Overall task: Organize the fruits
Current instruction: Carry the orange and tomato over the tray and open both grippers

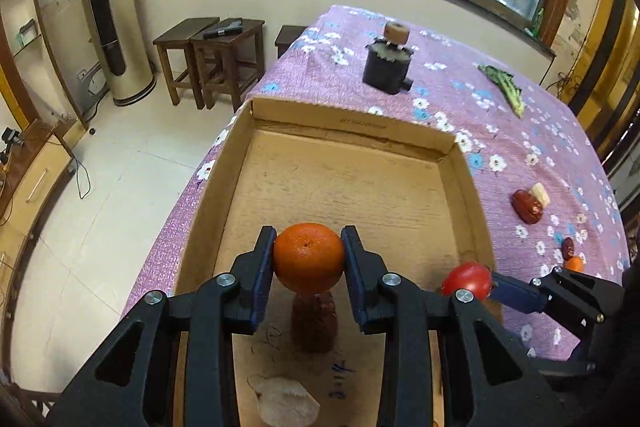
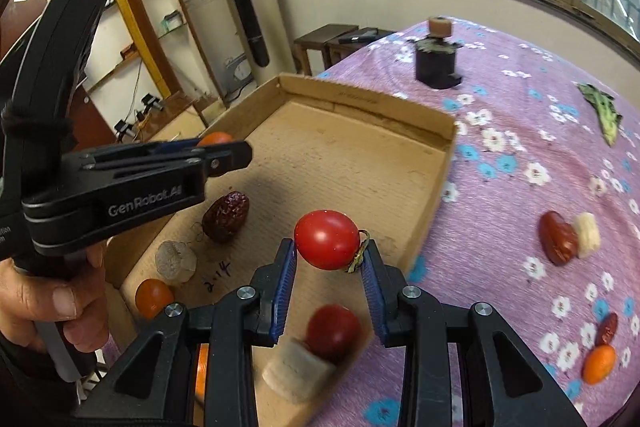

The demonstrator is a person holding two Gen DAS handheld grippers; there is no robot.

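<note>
Your left gripper (image 1: 308,259) was clamped on the orange (image 1: 309,257), hanging above the cardboard box (image 1: 352,125) floor with a wrinkled date (image 1: 313,323) directly beneath. Your right gripper (image 2: 329,259) pinched the red tomato (image 2: 327,239) over the box's near-right corner, so both fruits probably only needed lowering.

Orange (image 1: 309,257): round, bright, held above the cardboard tray (image 1: 352,131), stem dimple facing the camera. Red tomato (image 2: 327,239): smooth, glossy, green stem to its right, held over the tray's near corner. Wrinkled red date (image 2: 225,215): lying on the tray floor. Small orange fruit (image 2: 153,297): on the tray floor.
</note>
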